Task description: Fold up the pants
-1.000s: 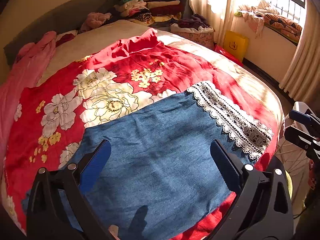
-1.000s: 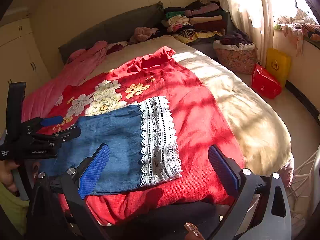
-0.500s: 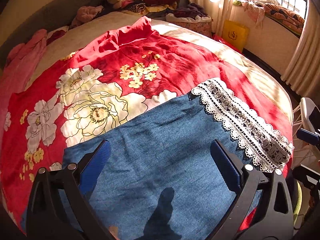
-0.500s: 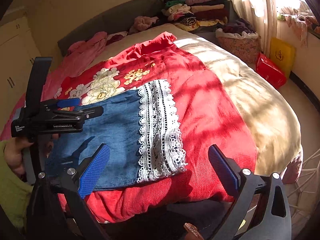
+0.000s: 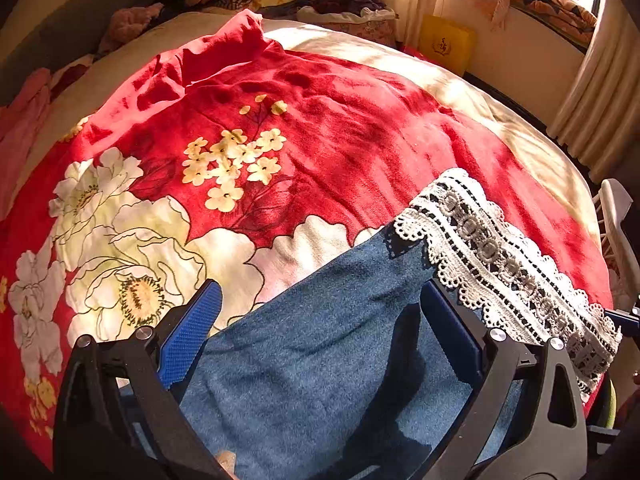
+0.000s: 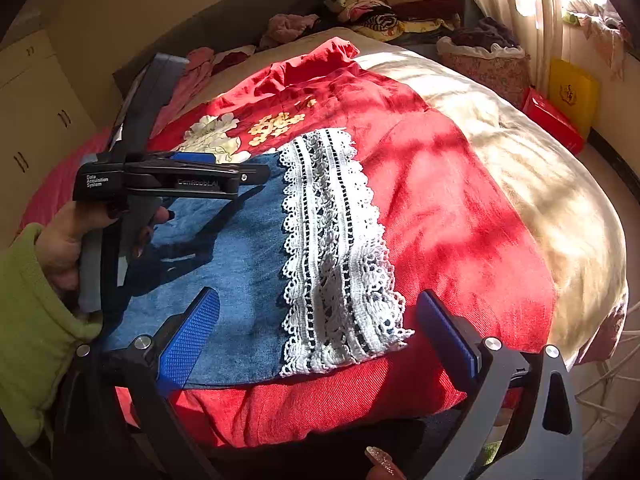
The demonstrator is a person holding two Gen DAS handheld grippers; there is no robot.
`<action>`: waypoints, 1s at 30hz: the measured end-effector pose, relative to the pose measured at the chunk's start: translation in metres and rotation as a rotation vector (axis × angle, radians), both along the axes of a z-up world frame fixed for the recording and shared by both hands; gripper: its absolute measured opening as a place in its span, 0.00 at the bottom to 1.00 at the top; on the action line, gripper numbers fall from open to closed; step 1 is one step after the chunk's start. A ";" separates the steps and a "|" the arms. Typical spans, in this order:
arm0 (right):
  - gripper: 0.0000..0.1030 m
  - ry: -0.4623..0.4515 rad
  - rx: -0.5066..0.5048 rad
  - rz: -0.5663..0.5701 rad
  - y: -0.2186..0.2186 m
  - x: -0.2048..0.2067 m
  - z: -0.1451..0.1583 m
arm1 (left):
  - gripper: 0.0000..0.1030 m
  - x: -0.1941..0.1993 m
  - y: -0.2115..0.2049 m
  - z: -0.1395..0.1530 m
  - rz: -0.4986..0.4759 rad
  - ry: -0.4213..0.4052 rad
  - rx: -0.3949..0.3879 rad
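between the spread fingers of the left gripper lies blue denim of the pants, unpinched. right gripper is likewise spread wide, empty, near the white lace hem. pants rest flat on the red floral blanket, at the near edge of the bed. far right: a clothes stack.

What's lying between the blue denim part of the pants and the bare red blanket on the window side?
A band of white lace trim, sewn along the denim pants hem, lies flat on the red blanket; clearest in the right wrist view.
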State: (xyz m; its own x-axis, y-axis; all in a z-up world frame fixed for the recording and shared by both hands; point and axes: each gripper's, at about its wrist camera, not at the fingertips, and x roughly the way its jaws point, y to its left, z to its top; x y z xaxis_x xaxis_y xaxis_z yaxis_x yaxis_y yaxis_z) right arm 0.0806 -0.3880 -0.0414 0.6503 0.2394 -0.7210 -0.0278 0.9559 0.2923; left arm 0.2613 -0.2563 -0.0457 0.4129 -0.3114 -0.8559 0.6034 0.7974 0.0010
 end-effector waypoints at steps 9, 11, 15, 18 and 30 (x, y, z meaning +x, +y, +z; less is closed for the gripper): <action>0.51 0.012 -0.004 0.019 0.004 0.009 -0.008 | 0.53 -0.008 -0.019 -0.012 -0.085 0.044 -0.055; 0.41 0.004 0.004 0.045 0.007 0.010 -0.008 | 0.31 -0.011 -0.020 -0.010 -0.093 0.027 -0.043; 0.25 0.005 0.020 0.054 0.007 0.013 -0.009 | 0.08 -0.016 -0.024 -0.006 -0.108 0.014 -0.026; 0.21 -0.027 0.054 0.056 0.006 0.010 0.000 | 0.06 -0.016 -0.018 -0.003 -0.091 0.012 -0.062; 0.20 -0.174 0.066 0.220 0.063 -0.007 0.067 | 0.05 -0.025 0.055 0.048 0.016 -0.005 -0.311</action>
